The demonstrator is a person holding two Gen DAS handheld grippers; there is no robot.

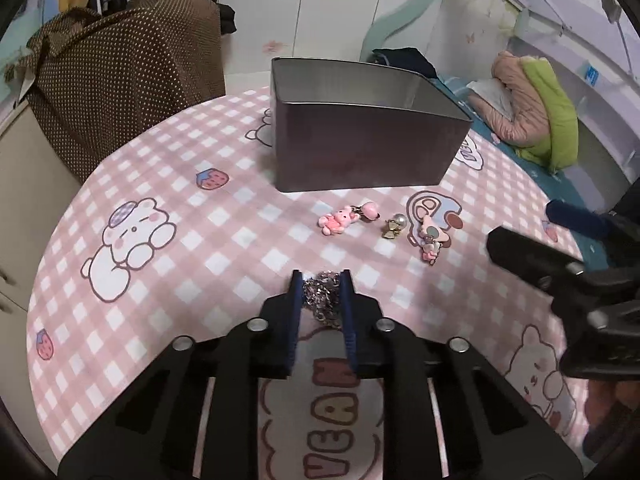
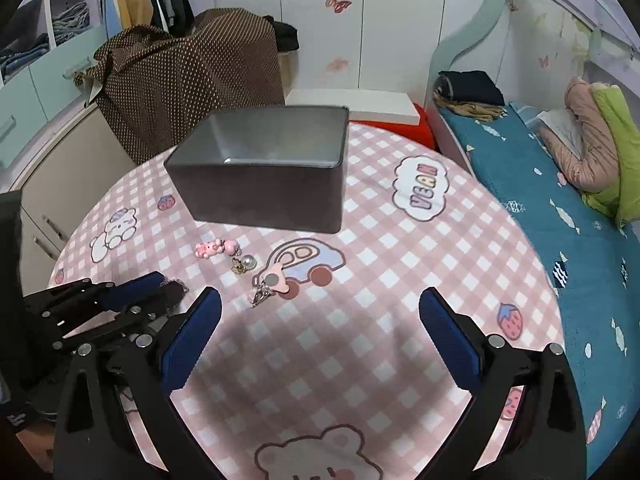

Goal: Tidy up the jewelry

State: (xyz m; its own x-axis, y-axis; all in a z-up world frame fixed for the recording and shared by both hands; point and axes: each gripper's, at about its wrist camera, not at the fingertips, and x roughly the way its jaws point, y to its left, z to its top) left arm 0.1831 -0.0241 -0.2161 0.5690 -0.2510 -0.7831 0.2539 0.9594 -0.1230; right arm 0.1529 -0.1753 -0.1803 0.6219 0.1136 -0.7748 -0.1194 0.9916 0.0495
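Observation:
My left gripper point(image 1: 322, 280) is shut on a bunched silver chain point(image 1: 322, 298), low over the pink checked tablecloth. It shows from the side in the right wrist view point(image 2: 160, 286). Ahead stands an open grey metal box point(image 1: 360, 148), also in the right wrist view point(image 2: 264, 184). Between chain and box lie a pink bear charm point(image 1: 338, 219), a gold bow pearl earring point(image 1: 394, 227) and a pink heart keychain point(image 1: 430, 238). My right gripper point(image 2: 320, 312) is open and empty above the cloth, to the right of the left one.
The round table point(image 2: 400, 280) drops off at its edges. A brown dotted bag point(image 1: 120, 76) stands behind on the left. A bed with a blue sheet point(image 2: 560, 220) and a folded quilt point(image 2: 600, 140) lies to the right. A white board point(image 2: 360, 102) lies behind the box.

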